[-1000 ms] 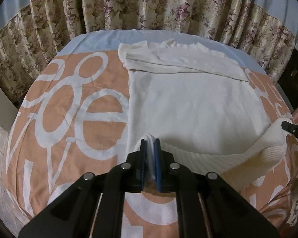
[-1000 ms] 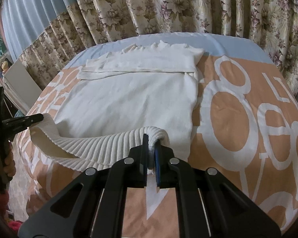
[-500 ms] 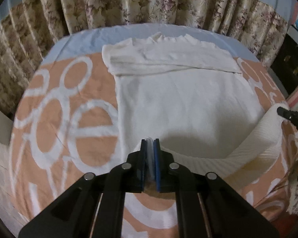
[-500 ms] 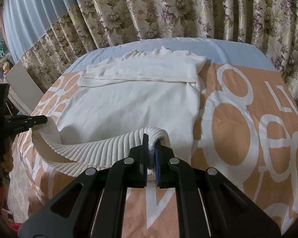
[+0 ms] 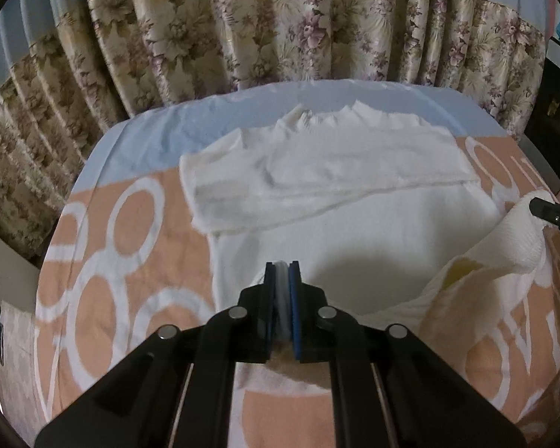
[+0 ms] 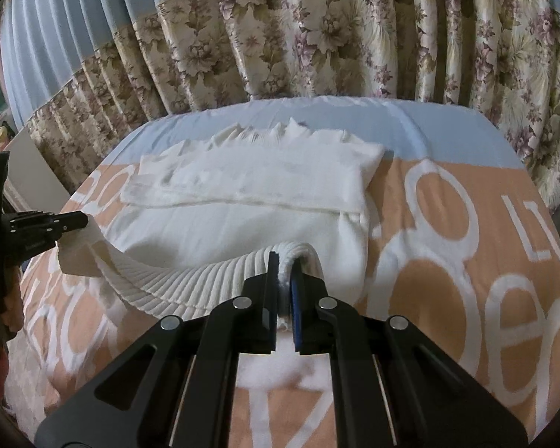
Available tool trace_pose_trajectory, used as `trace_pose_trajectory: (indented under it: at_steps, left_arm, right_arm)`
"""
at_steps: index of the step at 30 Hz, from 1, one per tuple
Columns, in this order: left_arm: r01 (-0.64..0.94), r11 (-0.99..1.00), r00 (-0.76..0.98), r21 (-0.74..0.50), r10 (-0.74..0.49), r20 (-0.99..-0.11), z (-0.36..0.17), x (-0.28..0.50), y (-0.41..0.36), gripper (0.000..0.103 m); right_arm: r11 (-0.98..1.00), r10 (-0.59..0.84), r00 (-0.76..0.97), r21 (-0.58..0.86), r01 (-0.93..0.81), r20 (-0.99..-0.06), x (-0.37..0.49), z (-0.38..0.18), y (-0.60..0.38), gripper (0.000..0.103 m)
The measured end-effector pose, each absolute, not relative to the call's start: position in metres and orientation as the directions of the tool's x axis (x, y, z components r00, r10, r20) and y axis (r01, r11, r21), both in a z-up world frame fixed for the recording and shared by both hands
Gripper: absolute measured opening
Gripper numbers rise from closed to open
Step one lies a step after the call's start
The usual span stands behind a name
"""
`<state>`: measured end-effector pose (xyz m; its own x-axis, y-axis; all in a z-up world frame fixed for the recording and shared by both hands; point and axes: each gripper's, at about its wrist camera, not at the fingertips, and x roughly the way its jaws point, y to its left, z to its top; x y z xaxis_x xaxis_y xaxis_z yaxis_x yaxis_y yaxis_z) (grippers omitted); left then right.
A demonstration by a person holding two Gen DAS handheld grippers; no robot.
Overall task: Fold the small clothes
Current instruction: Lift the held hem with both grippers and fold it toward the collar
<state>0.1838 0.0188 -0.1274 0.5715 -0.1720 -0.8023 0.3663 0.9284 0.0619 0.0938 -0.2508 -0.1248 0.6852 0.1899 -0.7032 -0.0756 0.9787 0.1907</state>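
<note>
Probably a home bedroom — a bed (image 5: 138,156) with printed bedspread (image 6: 448,291) before floral curtains (image 5: 280,26).

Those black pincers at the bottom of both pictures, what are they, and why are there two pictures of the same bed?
They are two grabbing tools, one in each of a person's hands. Each tool has a small camera looking along its jaws, so you get one picture from each tool. In the left camera's picture, the left gripper is shut on one corner of a white sweater. In the right camera's picture, the right gripper is shut on the other corner of its ribbed bottom edge. Each tool also peeks into the other's picture at the side. The sweater lies on an orange and white blanket with its sleeves folded across the top. Behind is a flowery curtain.
</note>
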Motion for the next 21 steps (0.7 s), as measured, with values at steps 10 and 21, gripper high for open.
trace_pose_trajectory:
  at_steps: [10, 21]
  left_arm:
    - [0.339, 0.939, 0.627, 0.061, -0.177, -0.758, -0.124, 0.256, 0.007, 0.007]
    - [0.284, 0.958, 0.645, 0.039, -0.161, -0.747, -0.139, 0.329, 0.017, 0.007]
  right_arm:
    - [0.982, 0.152, 0.735, 0.185, -0.037, -0.661, 0.160, -0.114, -0.272, 0.006]
    - [0.976, 0.145, 0.723, 0.218, 0.009, -0.675, 0.239, -0.132, -0.289, 0.006]
